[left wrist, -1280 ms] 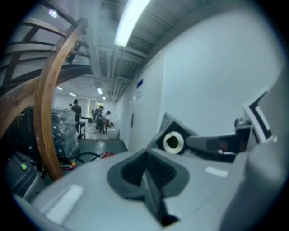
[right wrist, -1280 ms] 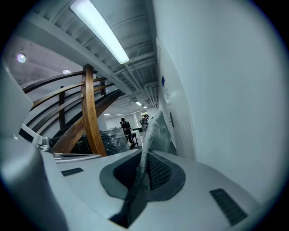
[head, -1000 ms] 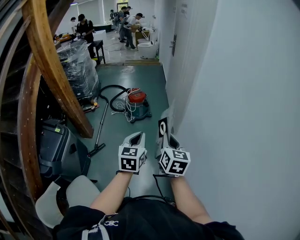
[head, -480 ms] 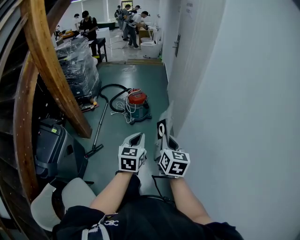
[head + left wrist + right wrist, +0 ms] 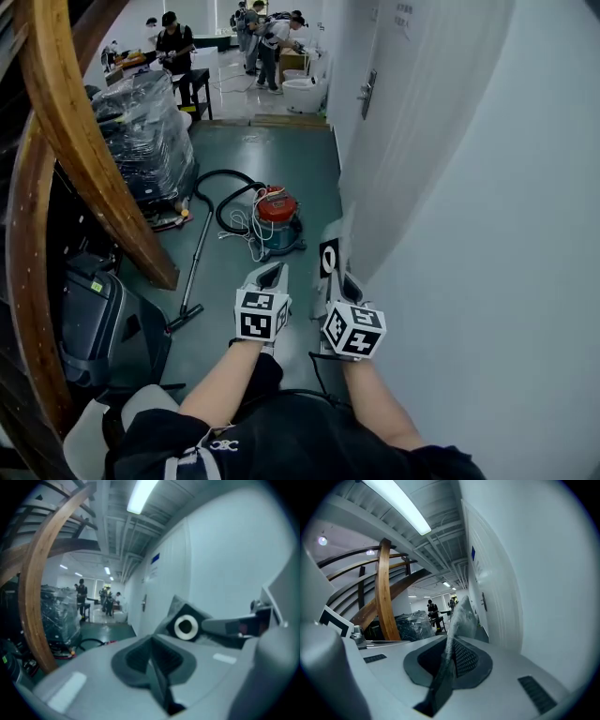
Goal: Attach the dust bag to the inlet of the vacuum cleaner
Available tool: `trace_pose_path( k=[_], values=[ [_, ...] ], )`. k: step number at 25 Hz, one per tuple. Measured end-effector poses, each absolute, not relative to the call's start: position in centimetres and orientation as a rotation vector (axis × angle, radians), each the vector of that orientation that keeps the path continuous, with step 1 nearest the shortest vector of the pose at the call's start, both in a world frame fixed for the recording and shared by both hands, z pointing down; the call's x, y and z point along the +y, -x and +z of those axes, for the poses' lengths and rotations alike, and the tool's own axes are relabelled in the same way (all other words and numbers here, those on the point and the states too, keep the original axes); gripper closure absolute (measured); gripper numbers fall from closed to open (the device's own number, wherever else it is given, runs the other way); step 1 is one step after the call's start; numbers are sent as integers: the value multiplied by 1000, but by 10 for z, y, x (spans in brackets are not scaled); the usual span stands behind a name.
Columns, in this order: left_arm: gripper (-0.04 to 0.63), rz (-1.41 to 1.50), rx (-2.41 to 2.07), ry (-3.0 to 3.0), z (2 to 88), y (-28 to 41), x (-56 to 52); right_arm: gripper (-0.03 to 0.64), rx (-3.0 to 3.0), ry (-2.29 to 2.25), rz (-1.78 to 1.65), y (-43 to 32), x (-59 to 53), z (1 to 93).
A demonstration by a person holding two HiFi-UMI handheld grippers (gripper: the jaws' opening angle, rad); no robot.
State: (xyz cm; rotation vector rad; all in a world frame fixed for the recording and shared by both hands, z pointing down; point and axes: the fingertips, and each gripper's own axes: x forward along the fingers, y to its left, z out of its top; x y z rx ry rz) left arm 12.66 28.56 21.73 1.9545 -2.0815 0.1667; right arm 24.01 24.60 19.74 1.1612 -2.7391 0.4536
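The vacuum cleaner (image 5: pixel 278 217), a teal drum with a red top, stands on the green floor ahead by the wall. My right gripper (image 5: pixel 342 281) is shut on the grey dust bag (image 5: pixel 330 251), whose black collar with a white ring faces me. In the right gripper view the bag's thin edge (image 5: pixel 461 616) rises from between the right gripper's (image 5: pixel 449 658) pads. The left gripper view shows the collar (image 5: pixel 186 626) just right of my left gripper (image 5: pixel 152 651). My left gripper (image 5: pixel 272 274) is shut with nothing in it, beside the right one.
The vacuum's black hose and wand (image 5: pixel 194 267) lie on the floor to its left. A plastic-wrapped pallet (image 5: pixel 141 141), a curved wooden stair beam (image 5: pixel 94 178) and a black machine (image 5: pixel 89 319) line the left side. A white wall (image 5: pixel 450 206) runs close on the right. People (image 5: pixel 173 37) stand far back.
Both grippers have travelled forward along the corridor side by side, and the vacuum cleaner looks a little nearer. The bag stays in the right gripper; the left stays shut.
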Motion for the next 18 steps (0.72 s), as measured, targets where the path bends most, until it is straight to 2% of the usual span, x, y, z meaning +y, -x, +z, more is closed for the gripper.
trace_pose_path(
  k=[11,18],
  values=[
    [597,136,-2032,-1903,240,-16,193,601,-2668,-1184,476,-145,149,212],
    [597,123,-1955,-1951,240,18,142,601,-2593,-1210,515,-107,105,215]
  ],
)
